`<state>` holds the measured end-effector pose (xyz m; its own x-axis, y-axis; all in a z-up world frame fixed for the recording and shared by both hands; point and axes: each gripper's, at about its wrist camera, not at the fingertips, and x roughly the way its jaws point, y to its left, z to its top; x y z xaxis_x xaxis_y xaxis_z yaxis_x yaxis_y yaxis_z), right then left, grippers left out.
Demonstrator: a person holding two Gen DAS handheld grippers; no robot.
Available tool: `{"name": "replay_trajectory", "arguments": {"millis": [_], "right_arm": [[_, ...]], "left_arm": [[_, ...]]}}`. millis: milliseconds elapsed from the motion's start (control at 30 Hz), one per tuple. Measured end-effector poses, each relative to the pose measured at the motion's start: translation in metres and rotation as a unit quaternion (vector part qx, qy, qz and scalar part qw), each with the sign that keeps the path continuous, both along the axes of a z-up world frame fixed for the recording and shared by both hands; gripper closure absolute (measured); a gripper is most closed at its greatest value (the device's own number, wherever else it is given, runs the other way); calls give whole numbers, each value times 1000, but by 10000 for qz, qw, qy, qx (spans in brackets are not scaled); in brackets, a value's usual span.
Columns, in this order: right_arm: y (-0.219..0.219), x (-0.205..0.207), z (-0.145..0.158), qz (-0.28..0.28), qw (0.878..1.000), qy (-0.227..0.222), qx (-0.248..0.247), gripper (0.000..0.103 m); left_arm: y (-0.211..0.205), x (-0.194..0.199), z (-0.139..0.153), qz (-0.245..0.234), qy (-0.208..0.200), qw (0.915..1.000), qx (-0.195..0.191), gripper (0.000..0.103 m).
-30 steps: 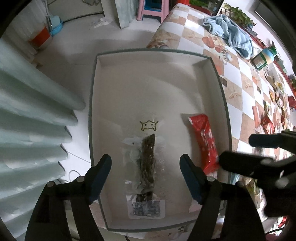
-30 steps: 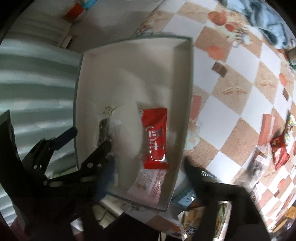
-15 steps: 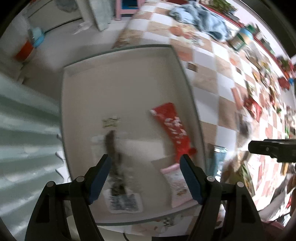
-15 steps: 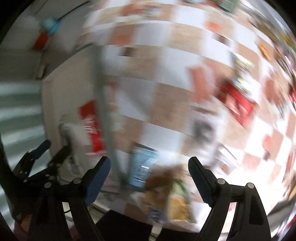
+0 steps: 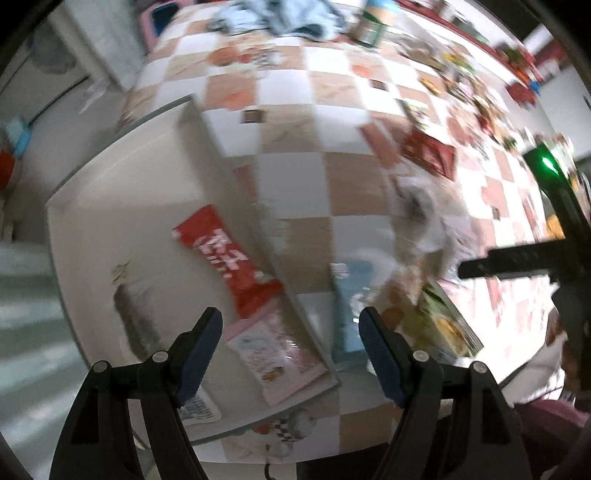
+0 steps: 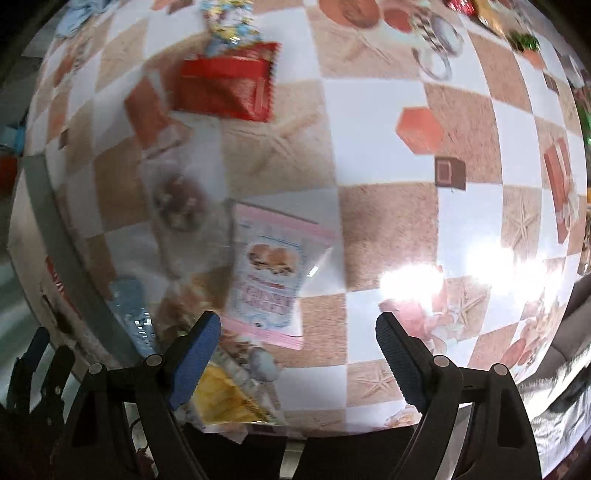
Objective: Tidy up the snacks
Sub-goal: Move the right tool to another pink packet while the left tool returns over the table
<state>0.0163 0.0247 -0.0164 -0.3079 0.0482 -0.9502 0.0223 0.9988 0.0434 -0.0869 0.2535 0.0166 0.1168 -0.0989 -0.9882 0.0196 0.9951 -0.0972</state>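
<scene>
A white tray (image 5: 122,206) with a grey rim lies at the table's left end. In it lie a red snack bar (image 5: 227,258), a dark snack in clear wrap (image 5: 135,317) and a pink packet (image 5: 275,360). My left gripper (image 5: 290,341) is open and empty, above the tray's right rim. My right gripper (image 6: 297,345) is open and empty, above the table just in front of a pink-and-white cookie packet (image 6: 271,271). Loose on the table are a red packet (image 6: 225,88), a clear-wrapped brown snack (image 6: 179,203), a blue packet (image 6: 131,314) and a yellow packet (image 6: 227,397).
The checkered tablecloth (image 5: 303,99) carries several more snacks along its far side, a green can (image 5: 373,22) and a blue cloth (image 5: 284,16). The tray rim (image 6: 55,229) shows at the left of the right wrist view. My right gripper also shows at the right of the left wrist view (image 5: 528,254).
Both grippers swung right, away from the tray's inside. The left moved from over the dark snack to the tray's right rim. The right moved out over the loose packets on the table.
</scene>
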Motion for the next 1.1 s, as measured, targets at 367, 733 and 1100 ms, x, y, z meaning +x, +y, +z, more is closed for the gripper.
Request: {"name": "replay_trajectory", "arguments": {"millis": [367,733,1100], "right_arm": [[-7,30,-15,-253,9994,-28,243,16],[-9,50,-26,-157,9998,-72,34,1],[-69,68,-27,-386,9986,-176,-301,1]], "left_arm": [[-65,-12,12,-1381,-231,9899,-201,22],[-84,-11,0,-1572,24,9876,-20,22],[-80,32,-4,-928,153,9956,-15,22]]}}
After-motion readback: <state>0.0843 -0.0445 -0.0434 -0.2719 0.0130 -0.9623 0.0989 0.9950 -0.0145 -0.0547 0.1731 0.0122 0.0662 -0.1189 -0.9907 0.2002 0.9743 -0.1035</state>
